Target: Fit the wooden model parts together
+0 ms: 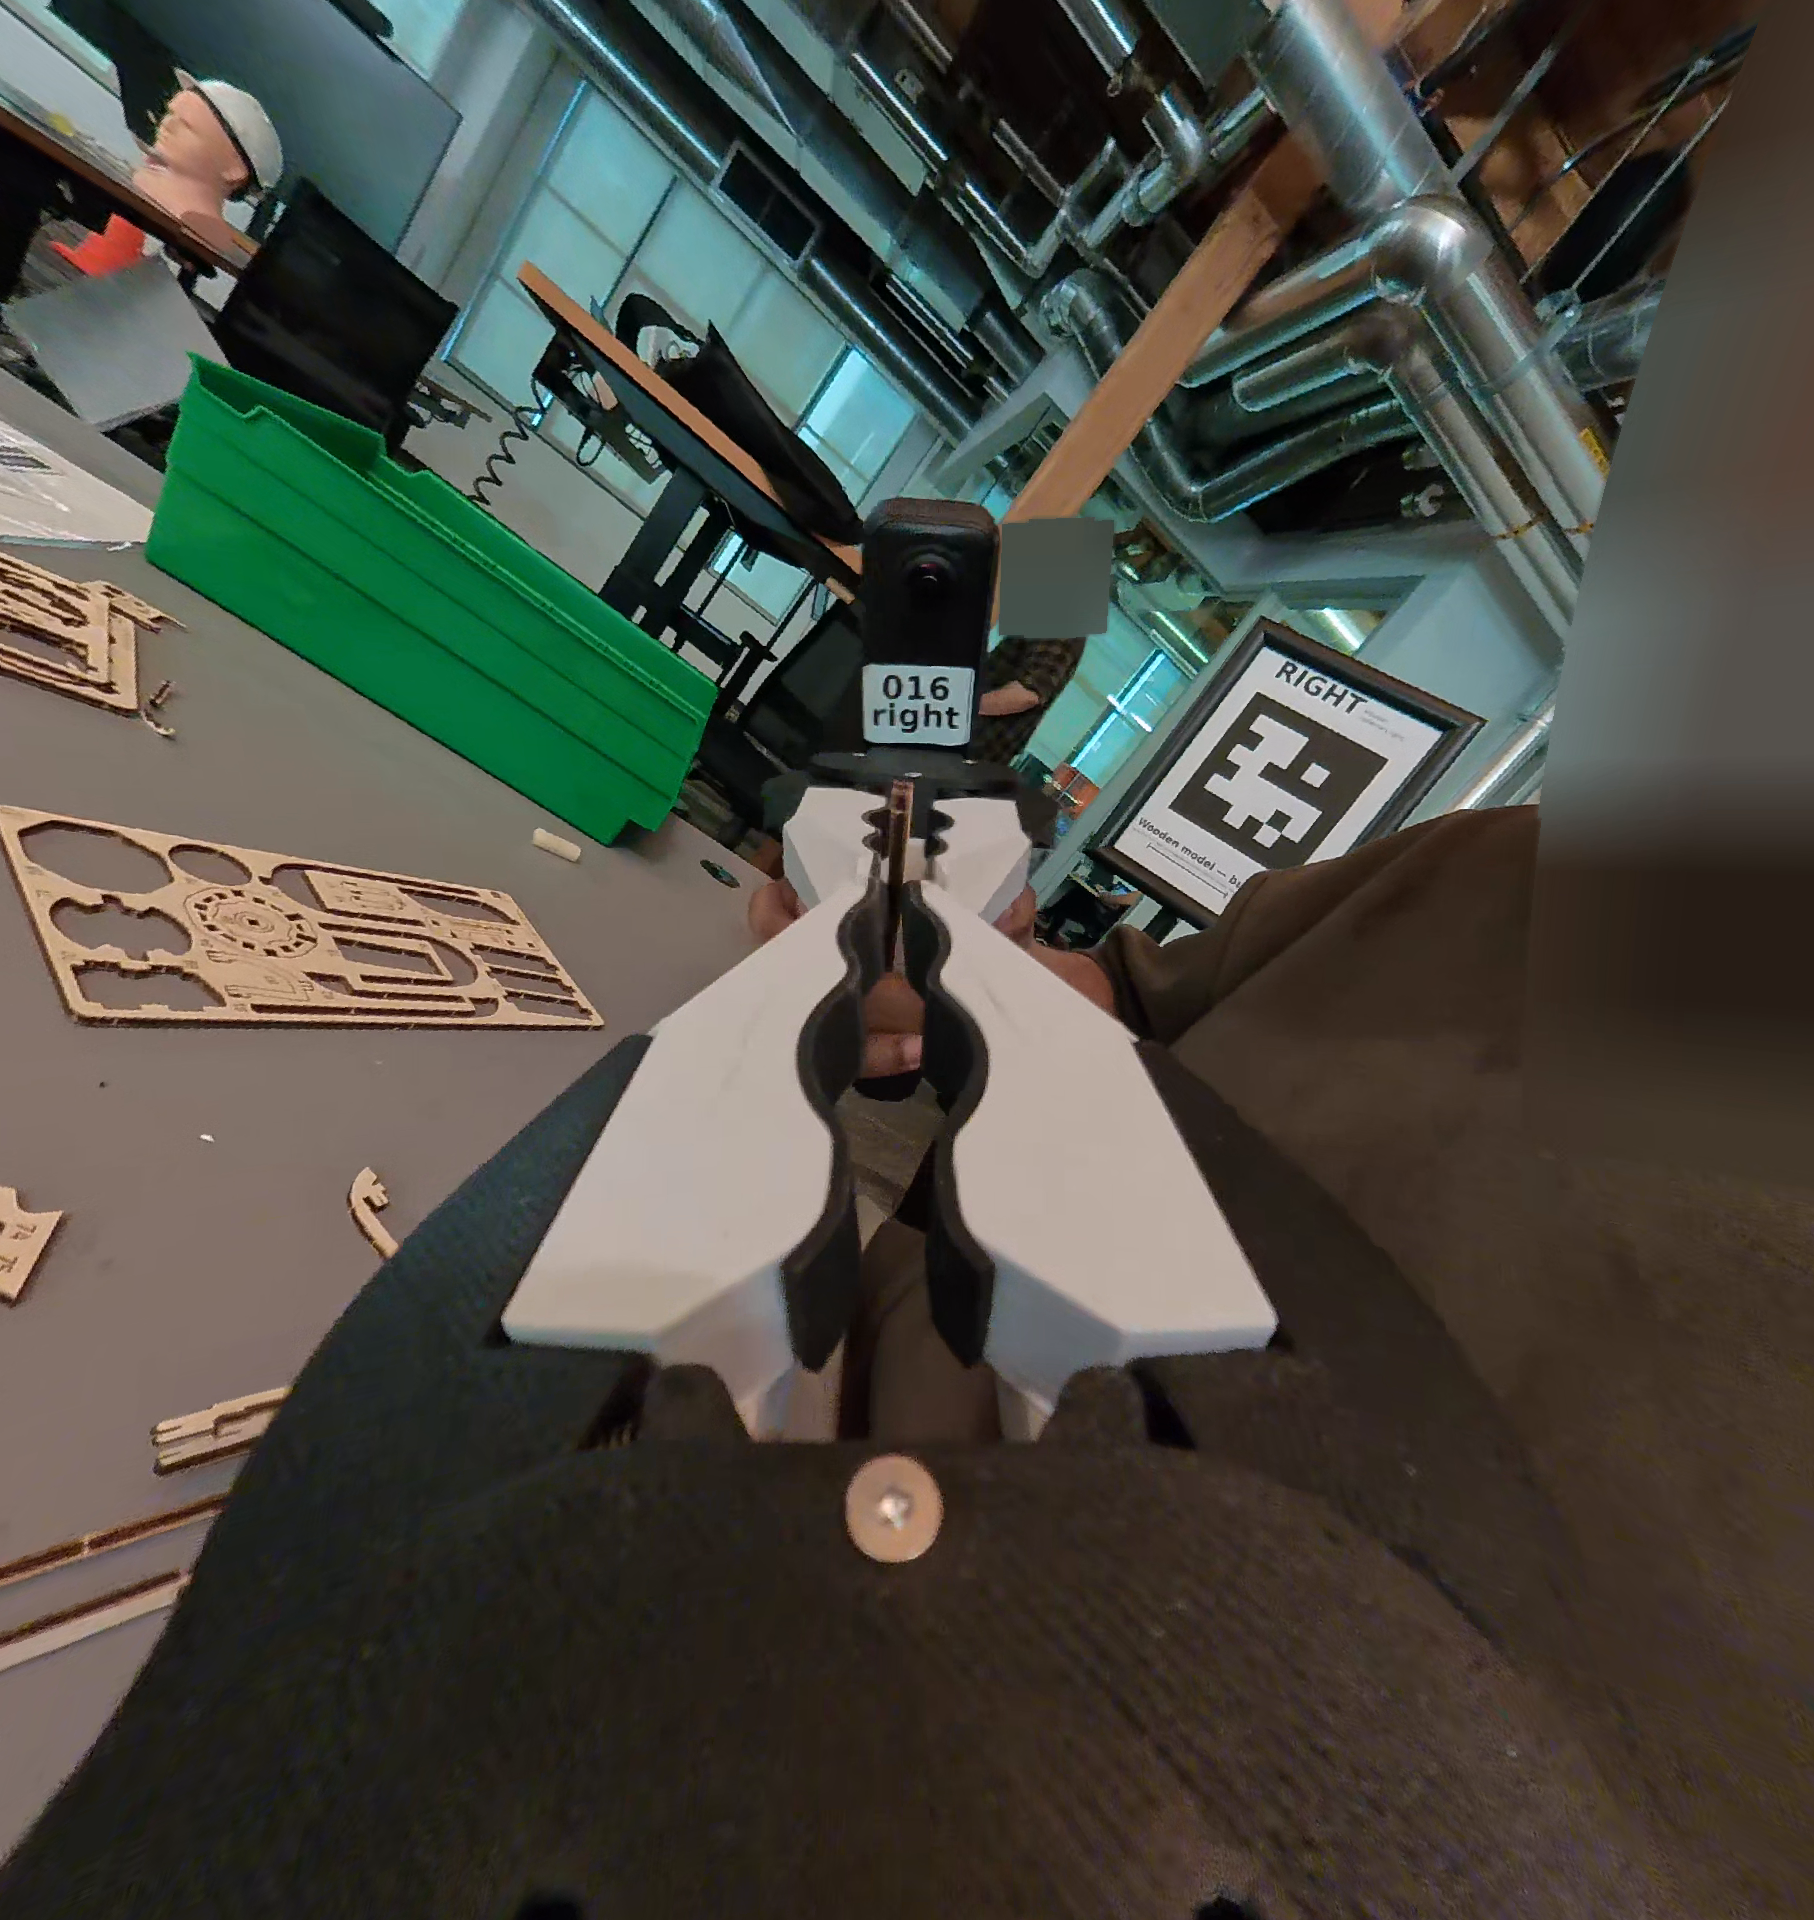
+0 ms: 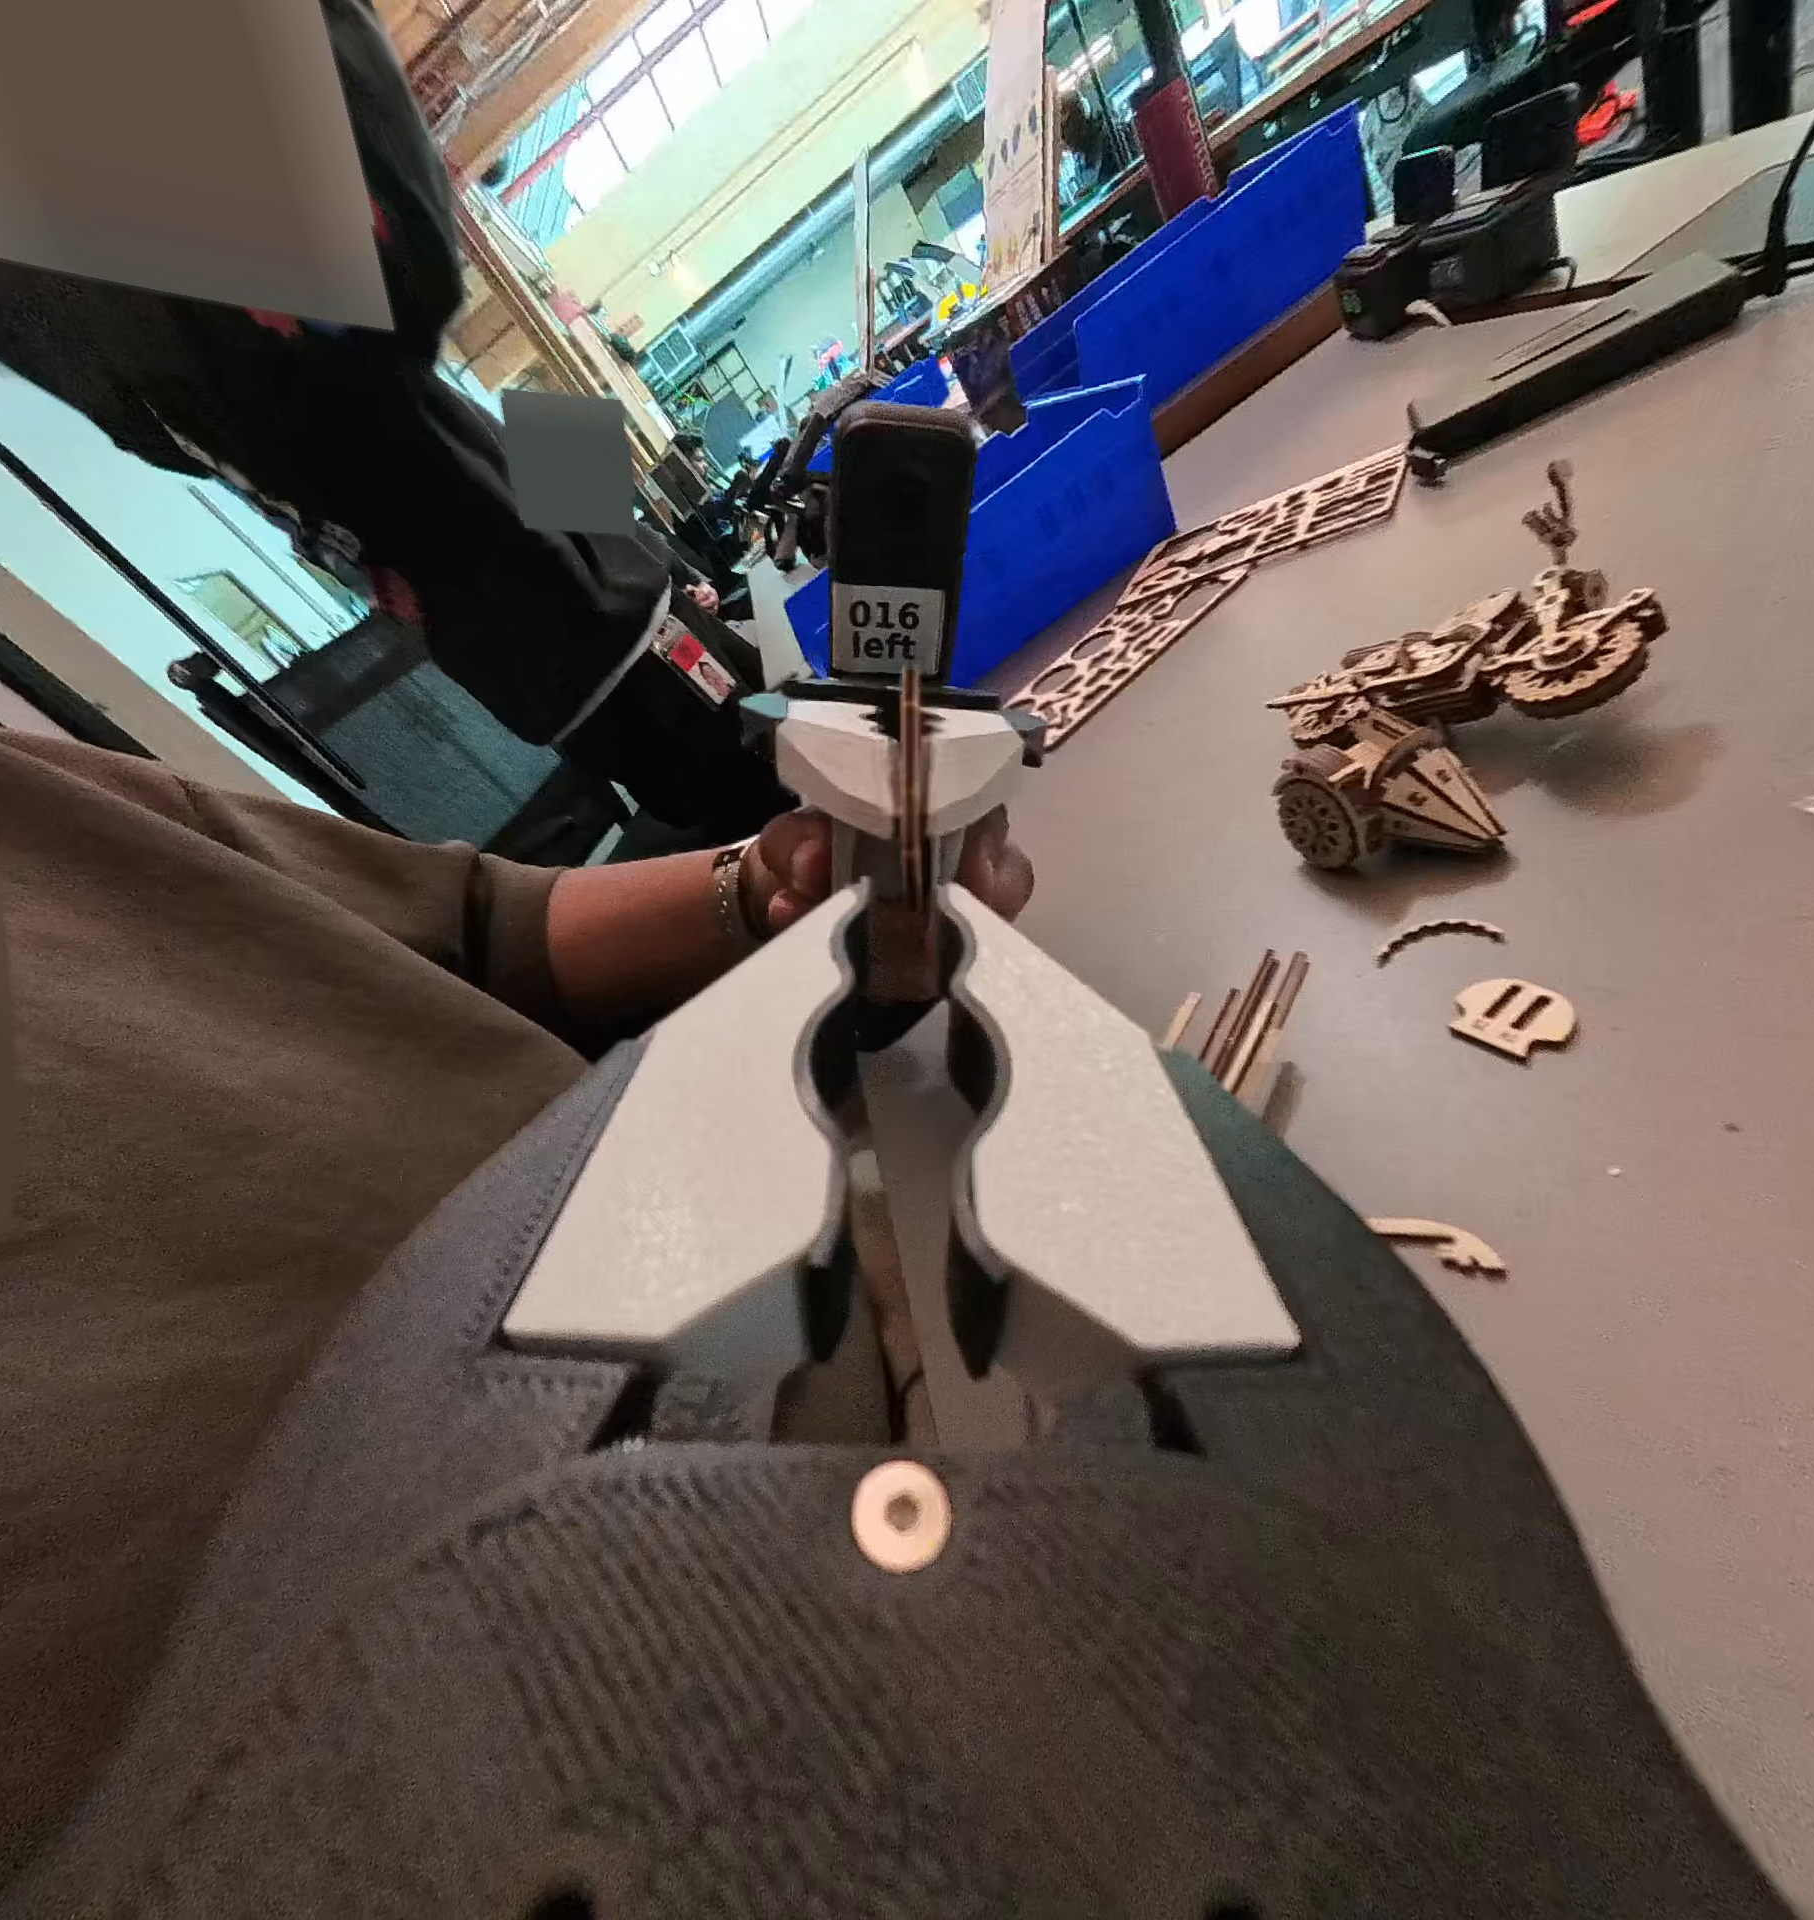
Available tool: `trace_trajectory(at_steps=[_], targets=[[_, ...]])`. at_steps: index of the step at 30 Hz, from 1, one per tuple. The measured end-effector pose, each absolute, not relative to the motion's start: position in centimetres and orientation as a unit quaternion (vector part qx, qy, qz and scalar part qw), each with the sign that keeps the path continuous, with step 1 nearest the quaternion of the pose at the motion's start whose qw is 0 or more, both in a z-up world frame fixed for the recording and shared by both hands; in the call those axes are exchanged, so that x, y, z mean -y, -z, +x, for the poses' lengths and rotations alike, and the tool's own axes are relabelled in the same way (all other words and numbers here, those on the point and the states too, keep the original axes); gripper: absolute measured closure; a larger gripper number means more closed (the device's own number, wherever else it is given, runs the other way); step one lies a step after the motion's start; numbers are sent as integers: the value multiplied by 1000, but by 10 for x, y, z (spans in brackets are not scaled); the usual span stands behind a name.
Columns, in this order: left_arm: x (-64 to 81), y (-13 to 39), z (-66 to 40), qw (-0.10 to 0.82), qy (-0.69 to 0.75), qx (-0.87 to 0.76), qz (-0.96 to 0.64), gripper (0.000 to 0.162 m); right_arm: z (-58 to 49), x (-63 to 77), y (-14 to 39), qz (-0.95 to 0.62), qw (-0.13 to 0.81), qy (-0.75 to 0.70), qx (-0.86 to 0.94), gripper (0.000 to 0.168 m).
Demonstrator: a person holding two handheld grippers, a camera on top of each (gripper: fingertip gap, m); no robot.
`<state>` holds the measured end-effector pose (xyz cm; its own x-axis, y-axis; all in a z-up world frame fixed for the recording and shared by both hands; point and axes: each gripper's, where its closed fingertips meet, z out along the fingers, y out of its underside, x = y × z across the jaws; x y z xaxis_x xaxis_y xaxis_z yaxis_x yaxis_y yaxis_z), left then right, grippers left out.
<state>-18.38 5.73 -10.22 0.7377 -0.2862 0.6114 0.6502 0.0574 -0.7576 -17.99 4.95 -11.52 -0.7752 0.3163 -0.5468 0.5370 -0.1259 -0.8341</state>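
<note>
A: Why are the two tools nose to nose above the table?

B: So each can pinch one end of the same thin wooden part (image 1: 895, 894). In the left wrist view, the left gripper (image 1: 890, 940) is closed on its near edge at 12 o'clock from the lens. The right gripper (image 1: 903, 831) faces it from just beyond, closed on the far edge. The slat stands on edge, probably so both pairs of tips can clamp its flat faces.

A: And from the other side?

B: Same meeting: the right gripper (image 2: 908, 925) clamps the wooden part (image 2: 910, 790) at 12 o'clock, the left gripper (image 2: 898, 769) opposite.

A: The rest of the kit?

B: On the grey table (image 2: 1505, 1455): loose cut pieces near, at 2 o'clock; the built motorcycle model (image 2: 1474, 686) farther at 1 o'clock. In the left view, a punched sheet (image 1: 290, 925) at 9 o'clock, a green bin (image 1: 415, 603) beyond at 10.
</note>
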Motion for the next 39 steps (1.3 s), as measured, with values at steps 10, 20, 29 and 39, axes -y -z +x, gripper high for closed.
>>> trace_trajectory(at_steps=[10, 20, 29, 39], targets=[[-58, 102, -183, 707, 346, 156, -596, 161, -180, -49, 115, 321, 96, 682, -650, 168], [-56, 126, -198, 666, 293, 218, -650, 123, -194, -64, 135, 357, 22, 626, -693, 168], [-18, 183, -204, 577, 136, 283, -754, 118, -189, -57, 195, 305, -276, 380, -829, 168], [-26, 222, -187, 485, 50, 222, -845, 116, -186, -32, 228, 345, -313, 340, -817, 167]])
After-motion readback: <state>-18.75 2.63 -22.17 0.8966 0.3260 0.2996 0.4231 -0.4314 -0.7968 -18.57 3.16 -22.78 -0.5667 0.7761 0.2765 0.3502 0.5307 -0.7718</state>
